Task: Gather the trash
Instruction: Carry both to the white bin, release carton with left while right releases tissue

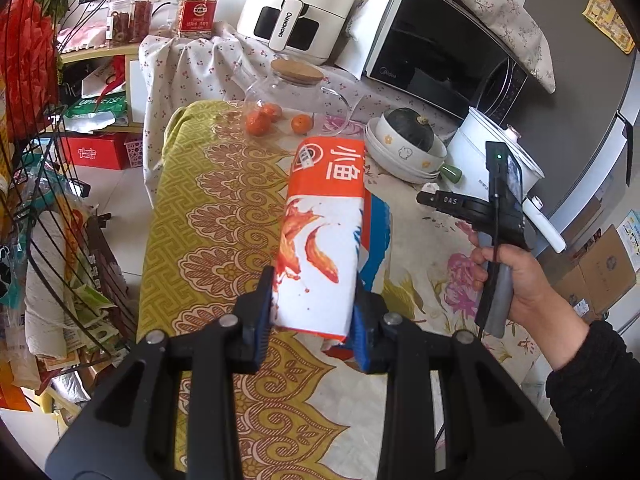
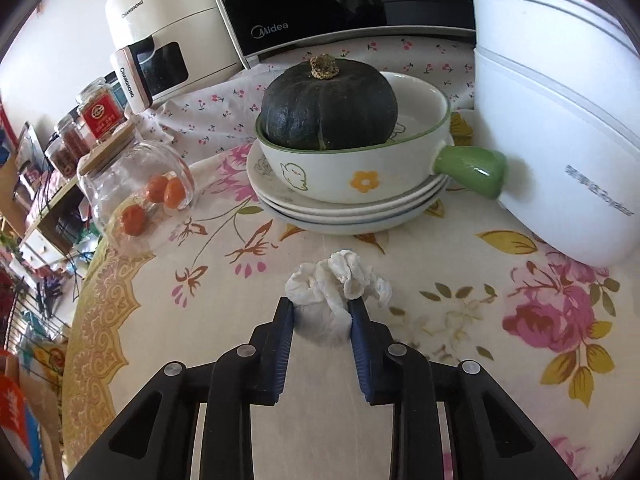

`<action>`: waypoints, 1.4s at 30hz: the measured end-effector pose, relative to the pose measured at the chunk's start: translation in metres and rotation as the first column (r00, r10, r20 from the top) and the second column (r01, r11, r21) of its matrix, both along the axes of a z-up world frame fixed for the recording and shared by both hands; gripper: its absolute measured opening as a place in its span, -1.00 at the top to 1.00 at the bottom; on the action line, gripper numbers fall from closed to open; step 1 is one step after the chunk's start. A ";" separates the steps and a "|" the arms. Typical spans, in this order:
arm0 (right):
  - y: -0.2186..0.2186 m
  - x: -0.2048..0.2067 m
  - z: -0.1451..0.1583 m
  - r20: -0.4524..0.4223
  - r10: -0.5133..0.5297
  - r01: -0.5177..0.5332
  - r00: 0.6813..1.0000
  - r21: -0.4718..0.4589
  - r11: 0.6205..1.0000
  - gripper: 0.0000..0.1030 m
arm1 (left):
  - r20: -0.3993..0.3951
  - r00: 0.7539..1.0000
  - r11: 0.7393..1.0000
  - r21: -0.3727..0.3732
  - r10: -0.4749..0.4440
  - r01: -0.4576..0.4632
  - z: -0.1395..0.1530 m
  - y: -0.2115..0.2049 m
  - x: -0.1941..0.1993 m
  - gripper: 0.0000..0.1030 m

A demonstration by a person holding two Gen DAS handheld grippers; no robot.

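Orange-white packet [image 1: 320,236] pinched at near end by left gripper [image 1: 314,326], long axis running away toward glass jar [image 1: 296,96], far end raised over tablecloth [image 1: 208,208]. Crumpled tissue [image 2: 336,284] on cloth, squeezed between right gripper [image 2: 322,316] pads, just before stacked plates [image 2: 344,216] and pumpkin [image 2: 328,104] in bowl [image 2: 360,172].

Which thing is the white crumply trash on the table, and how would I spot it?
Find the dark green squash sitting in the white bowl with the green handle. On the flowery tablecloth just in front lies a crumpled white tissue, between the right gripper's blue fingers: the only soft, scrunched thing there.
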State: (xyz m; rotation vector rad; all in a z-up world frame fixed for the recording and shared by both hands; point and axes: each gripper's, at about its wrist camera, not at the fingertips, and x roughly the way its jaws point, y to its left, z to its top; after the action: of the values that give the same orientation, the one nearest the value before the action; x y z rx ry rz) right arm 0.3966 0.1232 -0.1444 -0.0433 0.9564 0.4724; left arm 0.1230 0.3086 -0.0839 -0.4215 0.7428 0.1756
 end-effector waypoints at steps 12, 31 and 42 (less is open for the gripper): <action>-0.125 -0.108 0.048 0.026 0.006 -0.004 1.000 -0.089 0.996 0.45 | 0.034 0.995 0.996 -0.008 -0.091 0.091 0.010 -0.046 -0.012 0.32; -0.317 -0.218 0.104 0.053 -0.125 0.132 0.991 -0.173 0.976 0.44 | 0.018 0.911 0.911 0.036 -0.411 0.410 0.016 -0.210 0.003 0.31; -0.384 -0.247 0.100 0.007 -0.257 0.256 0.966 -0.142 0.956 0.44 | -0.052 0.780 0.776 0.074 -0.624 0.626 -0.004 -0.323 0.015 0.30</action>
State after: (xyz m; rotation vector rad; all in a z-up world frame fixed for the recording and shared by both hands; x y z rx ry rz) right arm 0.1500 -0.2609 -0.0445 -0.0442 0.9894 0.1643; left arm 0.1377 -0.0141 -0.0875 -0.0675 0.8612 -0.4203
